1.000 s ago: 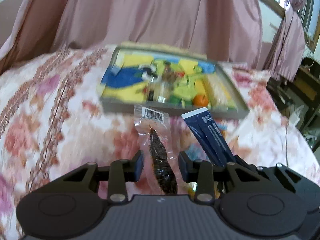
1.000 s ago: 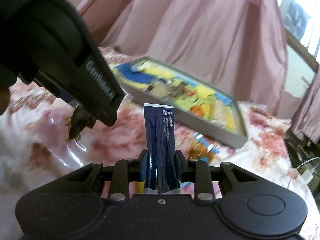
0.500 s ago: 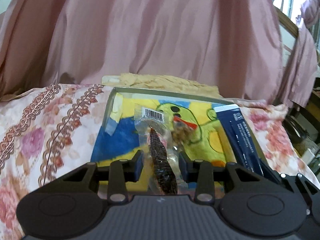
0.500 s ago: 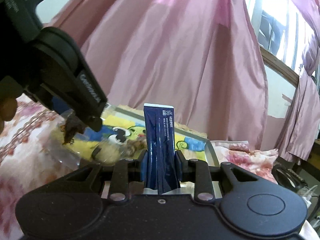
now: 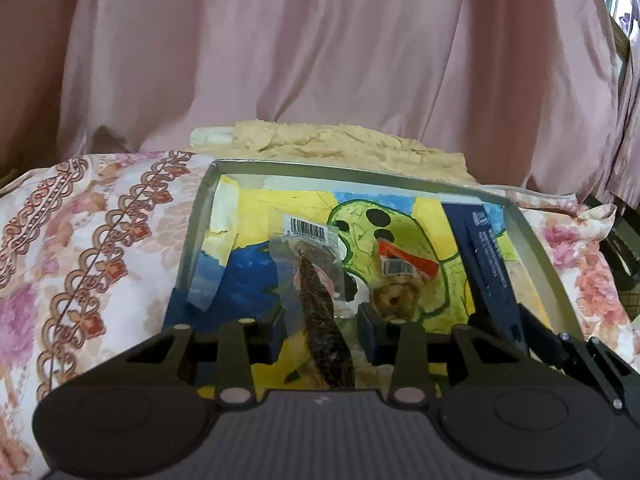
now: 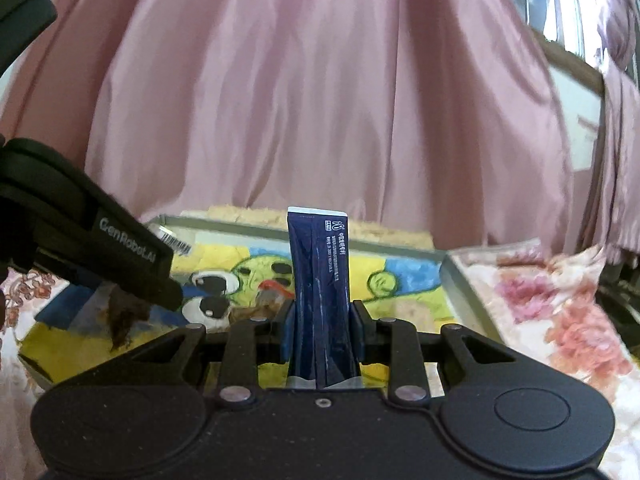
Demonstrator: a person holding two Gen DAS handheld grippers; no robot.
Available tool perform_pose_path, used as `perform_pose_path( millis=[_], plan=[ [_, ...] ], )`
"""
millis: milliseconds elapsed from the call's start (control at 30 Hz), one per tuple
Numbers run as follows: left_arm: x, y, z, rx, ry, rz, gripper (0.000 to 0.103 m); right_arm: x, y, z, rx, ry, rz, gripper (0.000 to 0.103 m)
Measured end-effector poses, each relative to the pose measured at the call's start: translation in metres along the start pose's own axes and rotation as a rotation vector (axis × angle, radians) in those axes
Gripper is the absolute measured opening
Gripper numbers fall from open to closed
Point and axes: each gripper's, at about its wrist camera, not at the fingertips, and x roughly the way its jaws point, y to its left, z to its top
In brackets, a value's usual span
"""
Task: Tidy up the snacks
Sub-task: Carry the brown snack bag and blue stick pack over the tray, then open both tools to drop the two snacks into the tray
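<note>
One snack [image 5: 394, 286] lies in the tray [image 5: 192, 240]; both grippers, left [image 5: 322, 322] and right [image 6: 322, 330], are closed on packets above it.

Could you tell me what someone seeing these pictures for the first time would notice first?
Probably the tray on the flowered cloth, lined with a bright yellow, green and blue cartoon picture. Next, the dark blue packet standing upright in the right gripper, over the tray. The left gripper holds a clear packet with a dark snack, also over the tray, with pink curtains behind.
</note>
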Motion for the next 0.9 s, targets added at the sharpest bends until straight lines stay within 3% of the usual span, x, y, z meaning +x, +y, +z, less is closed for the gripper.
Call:
perform_pose_path(
  millis=[433, 700, 900],
  plan=[
    [0.012, 0.008, -0.006, -0.031, 0.036, 0.019, 0.046, 0.013, 0.01, -0.008, -0.013, 0.071, 0.036, 0.036],
    [-0.009, 0.01, -0.006, -0.074, 0.021, 0.052, 0.081, -0.006, 0.006, -0.007, -0.017, 0.037, 0.081, 0.072],
    [-0.047, 0.003, -0.005, -0.066, -0.036, 0.059, 0.092, -0.039, -0.008, 0.003, 0.011, -0.013, 0.086, 0.091]
  ],
)
